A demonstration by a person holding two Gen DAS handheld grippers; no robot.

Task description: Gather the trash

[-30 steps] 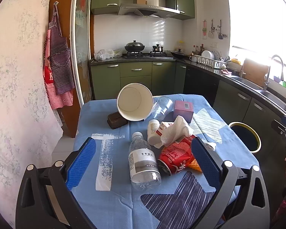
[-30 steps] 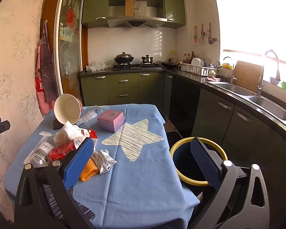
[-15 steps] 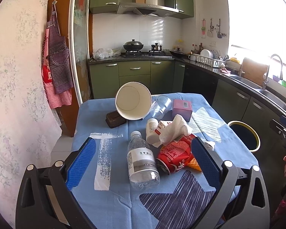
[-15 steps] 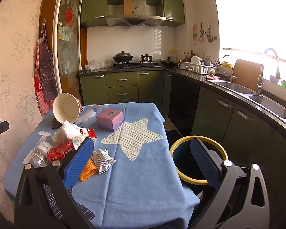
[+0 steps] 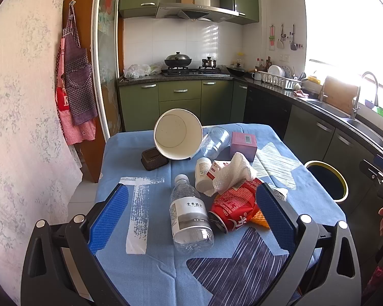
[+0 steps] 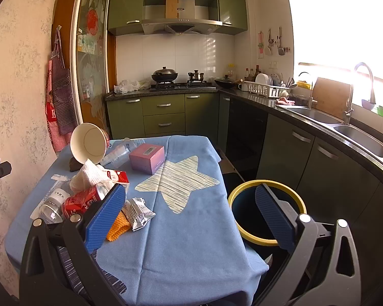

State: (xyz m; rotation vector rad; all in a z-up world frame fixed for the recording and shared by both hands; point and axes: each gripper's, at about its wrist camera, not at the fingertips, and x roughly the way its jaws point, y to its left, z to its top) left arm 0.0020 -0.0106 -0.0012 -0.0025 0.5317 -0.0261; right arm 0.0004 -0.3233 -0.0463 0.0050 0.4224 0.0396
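Trash lies on a blue-clothed table (image 5: 150,267): a clear plastic bottle (image 5: 189,214), a red can (image 5: 232,211), a crumpled white tissue (image 5: 233,172), a white pill bottle (image 5: 203,170), a tipped paper bowl (image 5: 177,134), a clear cup (image 5: 215,141) and a pink box (image 5: 243,142). My left gripper (image 5: 191,216) is open and empty, its jaws either side of the bottle and can, above them. My right gripper (image 6: 191,216) is open and empty above the table's near right edge. A silver wrapper (image 6: 138,213) and orange cloth (image 6: 118,227) lie by its left finger.
A yellow-rimmed bin (image 6: 245,237) stands on the floor right of the table; it also shows in the left wrist view (image 5: 342,178). A dark brown box (image 5: 154,158) sits behind the bowl. Green cabinets and a sink counter (image 6: 332,125) run along the right.
Both views have shifted only slightly; the left gripper has edged a little closer to the bottle and can. Nothing was grasped or moved.
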